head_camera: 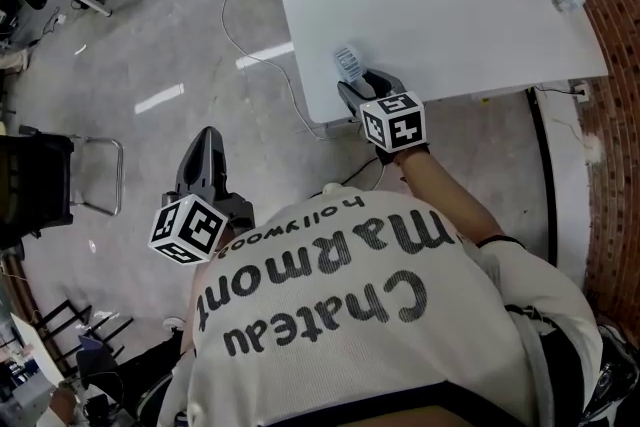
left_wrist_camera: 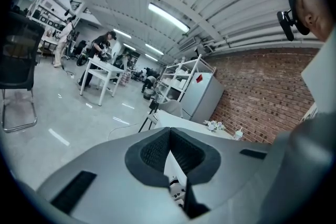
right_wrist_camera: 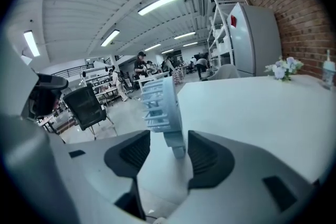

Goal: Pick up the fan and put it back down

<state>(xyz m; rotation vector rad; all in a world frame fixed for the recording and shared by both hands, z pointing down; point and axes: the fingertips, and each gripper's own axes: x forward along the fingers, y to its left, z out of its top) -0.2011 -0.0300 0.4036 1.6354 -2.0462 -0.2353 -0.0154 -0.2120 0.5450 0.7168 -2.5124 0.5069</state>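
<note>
Fan (right_wrist_camera: 163, 105) upright on white table (head_camera: 450, 5), stem between the released right fingers.

One small fan of pale blue-grey plastic, with a round slatted grille on a short stem. Its long axis is vertical. The right gripper view sees it edge-on, grille face toward that view's left. It stands near the table's near edge, inside the right gripper (right_wrist_camera: 168, 140). The jaws are spread with a gap either side of the stem, and the ribbed black pads (right_wrist_camera: 207, 152) do not press it. There are two grey matte grippers, each with one marker cube. The left gripper (left_wrist_camera: 169, 134) is off the table over the floor, tips together on nothing. The one table has a smooth top with rounded corners.
</note>
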